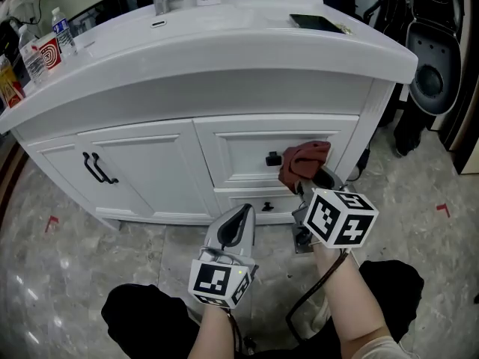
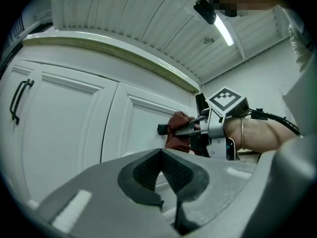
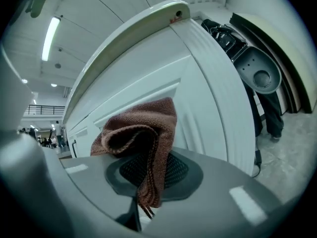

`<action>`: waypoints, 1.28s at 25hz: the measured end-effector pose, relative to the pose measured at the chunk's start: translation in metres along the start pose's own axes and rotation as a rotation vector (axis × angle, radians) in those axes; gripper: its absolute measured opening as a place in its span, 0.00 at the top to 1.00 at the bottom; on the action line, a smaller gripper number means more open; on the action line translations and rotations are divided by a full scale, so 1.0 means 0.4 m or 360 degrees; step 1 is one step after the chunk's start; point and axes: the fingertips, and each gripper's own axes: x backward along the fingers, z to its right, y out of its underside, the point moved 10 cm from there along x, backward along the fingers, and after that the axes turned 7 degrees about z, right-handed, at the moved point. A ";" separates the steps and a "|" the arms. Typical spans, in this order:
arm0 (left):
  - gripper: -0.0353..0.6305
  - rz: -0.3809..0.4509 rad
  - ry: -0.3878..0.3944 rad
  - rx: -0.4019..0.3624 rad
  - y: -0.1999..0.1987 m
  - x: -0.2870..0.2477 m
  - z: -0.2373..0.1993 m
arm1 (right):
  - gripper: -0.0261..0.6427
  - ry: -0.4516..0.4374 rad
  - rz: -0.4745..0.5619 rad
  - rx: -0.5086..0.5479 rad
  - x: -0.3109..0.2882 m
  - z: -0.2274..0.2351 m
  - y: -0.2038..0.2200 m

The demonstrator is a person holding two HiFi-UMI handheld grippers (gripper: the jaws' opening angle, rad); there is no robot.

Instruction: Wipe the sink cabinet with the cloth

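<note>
A white sink cabinet (image 1: 150, 163) fills the head view, with a door at left and drawers at right. A rust-brown cloth (image 1: 304, 161) is pressed against the upper drawer front, just right of its black knob (image 1: 273, 158). My right gripper (image 1: 318, 179) is shut on the cloth (image 3: 143, 133), whose folds bulge out above the jaws. The left gripper view shows the same cloth (image 2: 177, 133) at the knob. My left gripper (image 1: 238, 217) hangs lower, in front of the lower drawer, shut with nothing in it.
A black door handle (image 1: 97, 169) sits on the left door. The counter (image 1: 224, 43) carries water bottles (image 1: 63, 32), a faucet and a dark phone (image 1: 318, 23). A speaker (image 1: 434, 73) stands at right. Marble floor (image 1: 60, 268) spreads below.
</note>
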 end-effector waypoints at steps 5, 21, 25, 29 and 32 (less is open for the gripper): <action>0.95 -0.0018 0.0011 0.0010 0.014 -0.012 0.005 | 0.84 -0.0001 0.0002 0.0033 -0.001 -0.001 -0.001; 0.95 -0.0024 0.0121 0.0053 0.036 -0.057 0.077 | 0.84 0.0271 0.0015 0.0084 0.090 0.115 -0.025; 0.95 -0.0045 0.0125 0.0060 0.046 -0.044 0.079 | 0.84 0.0394 0.0020 0.0031 0.118 0.158 -0.017; 0.95 -0.0057 0.0076 0.0050 0.047 -0.017 0.052 | 0.84 0.0313 0.0004 0.0091 0.109 0.110 0.010; 0.95 -0.0058 0.0006 0.0035 0.042 0.009 0.012 | 0.84 0.0137 -0.0056 0.0116 0.068 0.032 0.059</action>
